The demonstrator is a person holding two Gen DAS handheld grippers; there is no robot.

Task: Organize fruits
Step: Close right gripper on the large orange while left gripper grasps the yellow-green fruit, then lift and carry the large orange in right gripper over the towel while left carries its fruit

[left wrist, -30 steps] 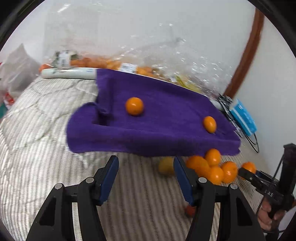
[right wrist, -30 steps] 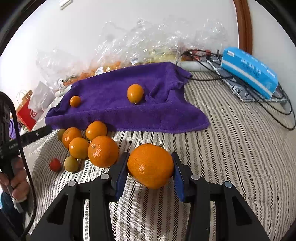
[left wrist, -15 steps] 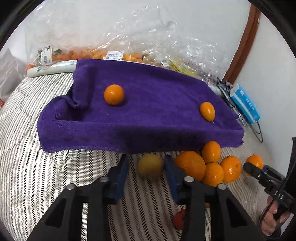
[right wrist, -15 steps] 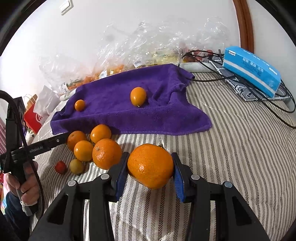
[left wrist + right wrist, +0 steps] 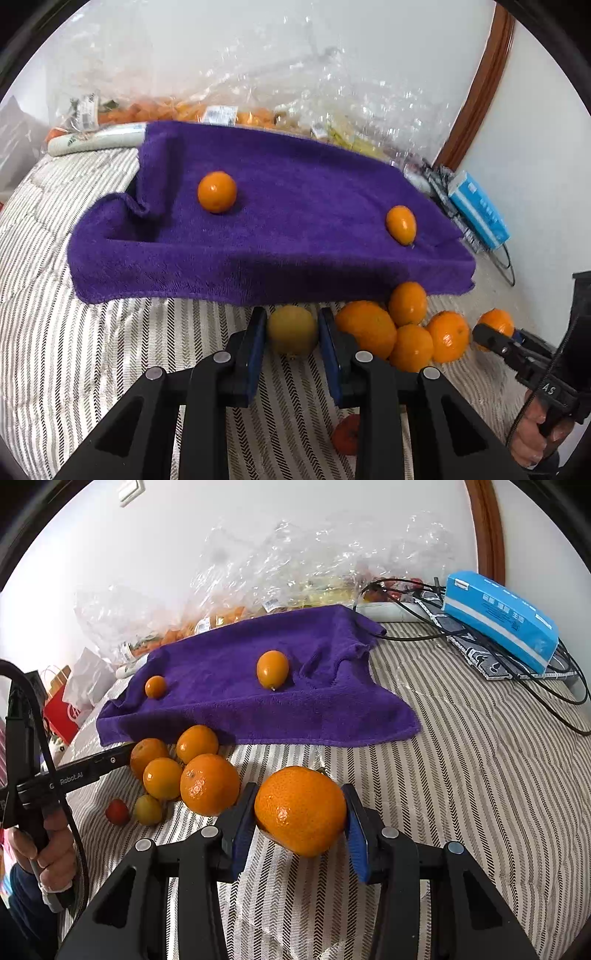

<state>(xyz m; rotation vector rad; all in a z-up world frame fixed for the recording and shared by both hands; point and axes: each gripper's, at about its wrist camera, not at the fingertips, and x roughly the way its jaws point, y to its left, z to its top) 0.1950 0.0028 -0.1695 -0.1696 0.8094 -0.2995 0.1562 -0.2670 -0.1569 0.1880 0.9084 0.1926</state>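
Cables and a blue box point(image 5: 500, 618) show whole only in our right view. Our left gripper point(image 5: 291, 330) has just closed on one yellow-green fruit point(image 5: 291, 328) at the purple towel's point(image 5: 295, 206) near edge; our right gripper point(image 5: 301, 814) clamps one large orange point(image 5: 301, 808). Two small oranges sit on the towel.

White wall point(image 5: 184, 546); brown wooden trim point(image 5: 476, 81); striped bed cover point(image 5: 480, 775).

Both wrist views look down closely, sharing the purple towel point(image 5: 295, 229).
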